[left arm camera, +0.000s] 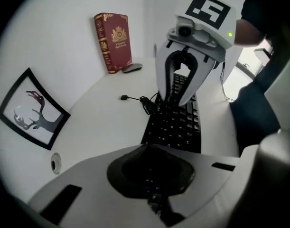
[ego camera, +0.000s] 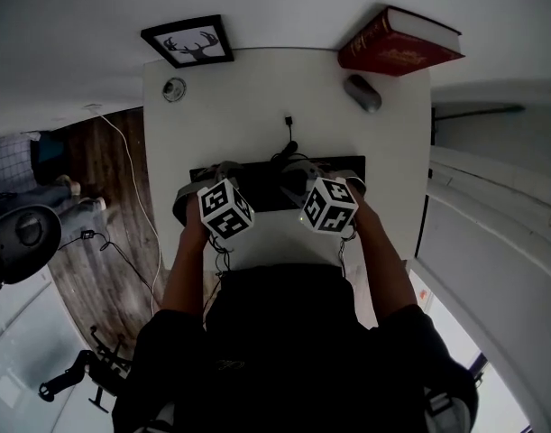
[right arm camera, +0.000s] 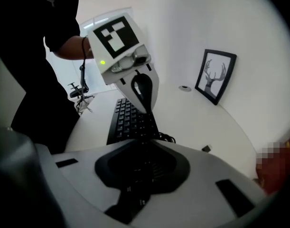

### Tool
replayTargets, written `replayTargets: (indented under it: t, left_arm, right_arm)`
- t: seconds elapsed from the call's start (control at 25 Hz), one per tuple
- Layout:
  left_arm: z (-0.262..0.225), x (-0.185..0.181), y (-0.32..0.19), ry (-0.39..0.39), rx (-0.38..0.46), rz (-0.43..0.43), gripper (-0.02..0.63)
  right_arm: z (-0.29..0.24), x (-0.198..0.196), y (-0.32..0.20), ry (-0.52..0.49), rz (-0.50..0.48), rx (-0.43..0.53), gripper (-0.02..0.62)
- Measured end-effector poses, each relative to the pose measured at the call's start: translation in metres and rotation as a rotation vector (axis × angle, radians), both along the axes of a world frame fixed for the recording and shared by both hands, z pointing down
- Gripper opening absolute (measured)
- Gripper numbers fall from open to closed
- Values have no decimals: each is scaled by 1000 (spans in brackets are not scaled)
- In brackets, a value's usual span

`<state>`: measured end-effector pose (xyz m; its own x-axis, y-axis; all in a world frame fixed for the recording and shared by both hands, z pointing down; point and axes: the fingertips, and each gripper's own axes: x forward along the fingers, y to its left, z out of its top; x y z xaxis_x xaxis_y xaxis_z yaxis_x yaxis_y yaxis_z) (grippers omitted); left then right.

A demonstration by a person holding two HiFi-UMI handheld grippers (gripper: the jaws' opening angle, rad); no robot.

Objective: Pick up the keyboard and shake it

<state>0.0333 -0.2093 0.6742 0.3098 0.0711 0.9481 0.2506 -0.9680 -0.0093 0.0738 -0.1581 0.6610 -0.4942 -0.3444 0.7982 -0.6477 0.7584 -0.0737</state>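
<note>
A black keyboard [ego camera: 266, 192] lies across the white table [ego camera: 257, 97], close to the person. My left gripper [ego camera: 223, 180] is over its left end. In the left gripper view its jaws [left arm camera: 152, 175] are shut on that end of the keyboard [left arm camera: 175, 127]. From the right gripper view the left gripper [right arm camera: 147, 110] tapers to a closed point on the keyboard [right arm camera: 128, 120]. My right gripper [ego camera: 302, 177] stands at the other end. Its fingers [left arm camera: 177, 100] straddle the keyboard's edge with a gap still showing, so it is open.
A red book [ego camera: 397, 43] and a grey mouse [ego camera: 363, 93] sit at the far right corner. A framed deer picture [ego camera: 189, 41] leans at the far left, by a round cable hole [ego camera: 174, 89]. The keyboard's cable [ego camera: 289, 129] trails behind it. Wooden floor lies to the left.
</note>
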Motion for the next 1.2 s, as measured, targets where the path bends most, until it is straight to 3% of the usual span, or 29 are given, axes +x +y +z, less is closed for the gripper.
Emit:
replayTargets:
  t: [0.08, 0.16, 0.24, 0.4, 0.56, 0.64, 0.96, 1.2]
  left_arm:
    - [-9, -5, 7, 13, 25, -10, 2]
    - [-20, -9, 12, 49, 65, -30, 2]
    - [-31, -16, 14, 106, 102, -93, 2]
    - [-50, -33, 14, 254, 108, -327, 2]
    - [-65, -42, 18, 416, -15, -585, 2]
    - [-73, -42, 21, 479, -50, -639, 2]
    - [-110, -34, 36, 651, 10, -684, 2]
    - [-116, -38, 68, 680, 36, -782, 2]
  right_arm:
    - [10, 3, -16, 87, 62, 29, 68]
    - [15, 22, -34, 165, 215, 47, 55]
    - [7, 35, -44, 162, 369, 66, 49]
    - [-22, 29, -44, 85, 533, 127, 33]
    - [-43, 10, -37, 53, 641, 164, 26]
    - [-58, 1, -31, 17, 672, 193, 21]
    - [-103, -7, 11, -54, 734, 357, 21]
    - [-123, -21, 48, -108, 712, 429, 21]
